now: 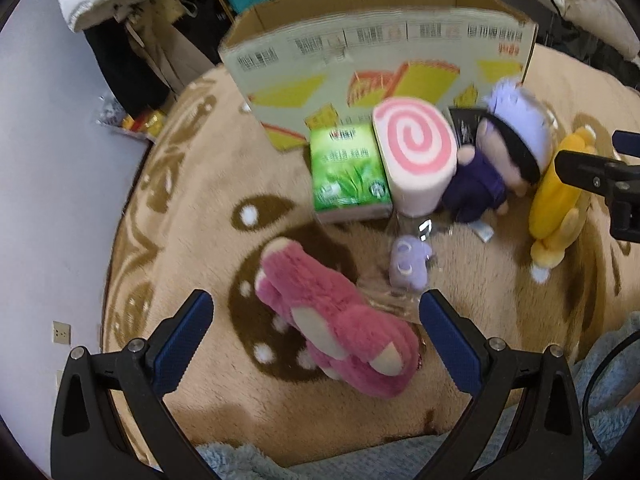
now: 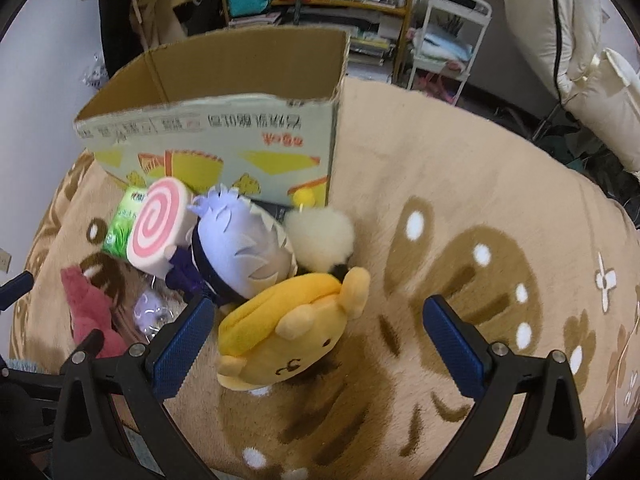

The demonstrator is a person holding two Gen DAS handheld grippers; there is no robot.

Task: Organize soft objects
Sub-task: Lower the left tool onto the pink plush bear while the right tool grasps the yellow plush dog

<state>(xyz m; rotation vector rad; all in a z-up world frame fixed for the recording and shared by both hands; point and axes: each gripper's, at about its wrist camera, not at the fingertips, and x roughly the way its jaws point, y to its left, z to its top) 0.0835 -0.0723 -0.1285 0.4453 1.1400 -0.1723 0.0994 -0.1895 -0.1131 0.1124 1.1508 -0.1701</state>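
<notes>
Left gripper (image 1: 316, 336): jaws spread wide, nothing clamped. The pink plush bear (image 1: 340, 328) lies on the rug (image 1: 200, 208) between the two blue pads, touching neither; its head points toward 11 o'clock.

Right gripper (image 2: 318, 340): jaws spread wide, nothing clamped. The yellow plush dog (image 2: 292, 328) lies face up on the rug between the pads, nearer the left pad; contact with that pad cannot be confirmed.

Positions in the left wrist view, taken from the pink plush bear:
- Small purple toy (image 1: 408, 264) in clear wrapping: 1 o'clock, just beside the bear.
- Green tissue pack (image 1: 348, 172): 12 o'clock, standing against the cardboard box (image 1: 380, 64).
- Pink swirl cushion (image 1: 416, 152): touching the right side of the tissue pack.
- Purple-haired doll (image 1: 500, 160): leaning against the right side of the cushion.
- Yellow plush dog: 2 o'clock, beside the doll, partly hidden behind the right gripper.

The cardboard box stands open-topped on the rug at 12 o'clock. In the right wrist view a cream fluffy toy (image 2: 320, 240) lies between the doll and the box, touching the dog's upper end.
</notes>
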